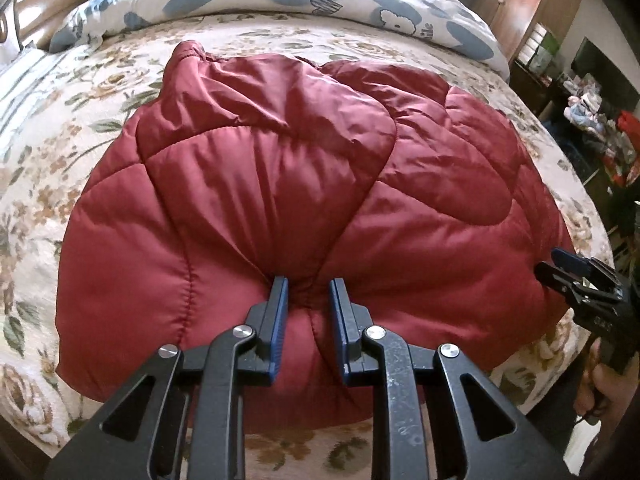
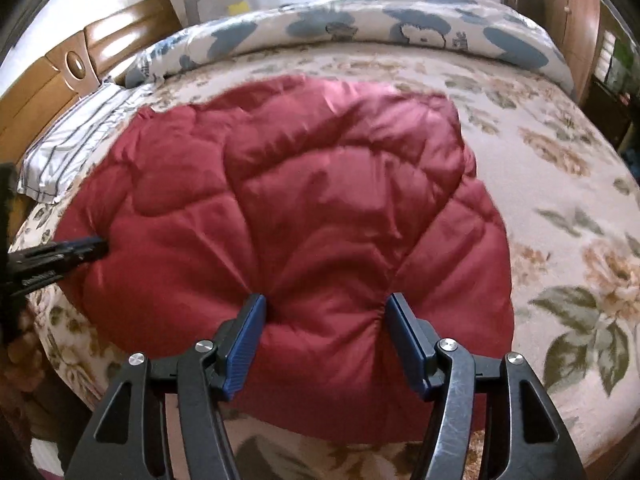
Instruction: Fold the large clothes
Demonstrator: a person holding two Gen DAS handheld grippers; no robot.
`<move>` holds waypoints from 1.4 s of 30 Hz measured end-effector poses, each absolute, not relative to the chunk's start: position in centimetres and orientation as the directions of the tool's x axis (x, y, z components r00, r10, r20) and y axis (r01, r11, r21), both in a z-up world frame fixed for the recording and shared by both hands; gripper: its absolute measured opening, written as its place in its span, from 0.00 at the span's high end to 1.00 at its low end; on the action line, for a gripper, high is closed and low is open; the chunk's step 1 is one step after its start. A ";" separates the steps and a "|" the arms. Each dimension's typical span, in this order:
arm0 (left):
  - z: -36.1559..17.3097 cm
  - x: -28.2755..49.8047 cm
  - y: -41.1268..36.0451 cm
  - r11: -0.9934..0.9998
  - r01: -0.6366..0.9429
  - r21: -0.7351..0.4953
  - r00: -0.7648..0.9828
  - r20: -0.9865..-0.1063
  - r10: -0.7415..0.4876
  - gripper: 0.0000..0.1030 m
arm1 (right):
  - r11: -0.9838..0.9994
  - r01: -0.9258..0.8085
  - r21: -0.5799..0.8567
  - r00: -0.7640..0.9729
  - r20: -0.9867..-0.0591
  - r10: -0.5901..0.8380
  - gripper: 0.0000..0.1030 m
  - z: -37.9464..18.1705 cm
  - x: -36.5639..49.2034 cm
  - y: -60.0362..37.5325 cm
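Note:
A dark red quilted puffer jacket [image 1: 280, 168] lies bunched on the floral bedspread [image 1: 60, 128]. In the left wrist view my left gripper [image 1: 308, 286] is shut on a narrow pinch of the jacket's near edge, and creases fan out from the blue pads. My right gripper [image 2: 325, 304] holds a thick puffy fold of the jacket [image 2: 320, 184] between widely spaced pads, with the fabric puckered at both. The right gripper [image 1: 554, 266] also shows at the jacket's right edge, with a hand below it. In the right wrist view the left gripper [image 2: 96, 246] pokes into the jacket's left side.
A rolled blue-and-white quilt [image 2: 400, 28] runs along the bed's far side. A striped pillow [image 2: 76, 144] and wooden headboard [image 2: 60, 68] sit at the left. A wooden wardrobe [image 1: 532, 0] and cluttered shelves [image 1: 600, 120] stand right of the bed. Floral bedspread [image 2: 560, 200] lies bare right of the jacket.

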State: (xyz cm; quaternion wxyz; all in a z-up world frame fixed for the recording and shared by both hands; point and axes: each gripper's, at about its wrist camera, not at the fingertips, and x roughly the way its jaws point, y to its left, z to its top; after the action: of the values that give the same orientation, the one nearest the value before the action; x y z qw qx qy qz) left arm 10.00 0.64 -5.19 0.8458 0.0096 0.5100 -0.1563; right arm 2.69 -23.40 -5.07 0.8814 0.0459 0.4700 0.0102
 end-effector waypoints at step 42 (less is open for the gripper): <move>-2.0 12.5 -1.4 0.982 0.132 0.133 0.541 -0.840 0.041 0.23 | 0.995 -0.020 0.100 0.584 -0.806 0.093 0.31 -3.0 8.2 -21.3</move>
State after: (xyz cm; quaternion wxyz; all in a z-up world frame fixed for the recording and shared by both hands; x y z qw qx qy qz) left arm 12.51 -1.37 -2.02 0.8732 0.0903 0.4783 -0.0261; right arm 8.19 -21.35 -3.03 0.8890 0.0402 0.4550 0.0317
